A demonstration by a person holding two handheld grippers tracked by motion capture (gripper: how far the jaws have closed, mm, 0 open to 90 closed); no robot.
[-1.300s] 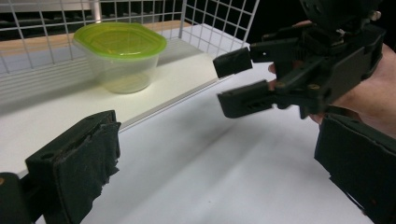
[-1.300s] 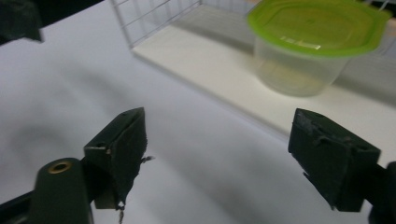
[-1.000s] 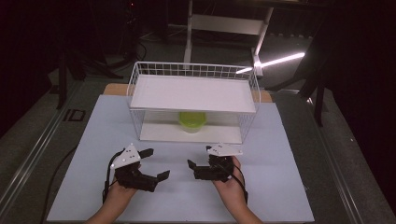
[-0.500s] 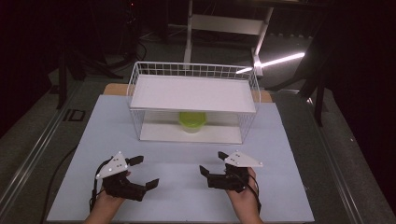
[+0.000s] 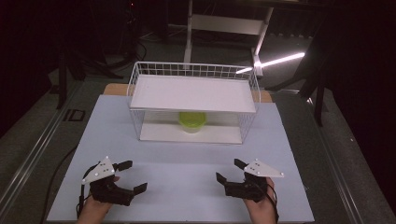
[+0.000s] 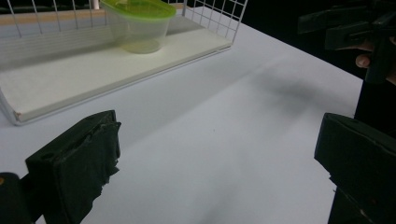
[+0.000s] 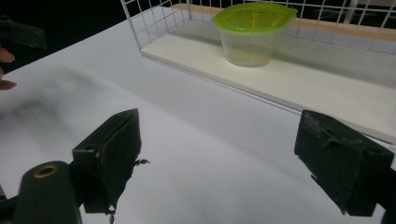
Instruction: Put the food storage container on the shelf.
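White wire rack [image 5: 194,93] stands on pale table [image 5: 187,168].

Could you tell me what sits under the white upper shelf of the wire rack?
A clear plastic tub with a green lid stands on the rack's white bottom board. The lid hides its contents from above.

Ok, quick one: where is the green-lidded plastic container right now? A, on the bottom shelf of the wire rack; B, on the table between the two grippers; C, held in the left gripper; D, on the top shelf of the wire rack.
A: the green-lidded container sits on the lower board of the wire rack, under its top shelf, while the left gripper and right gripper are open and empty near the table's front.
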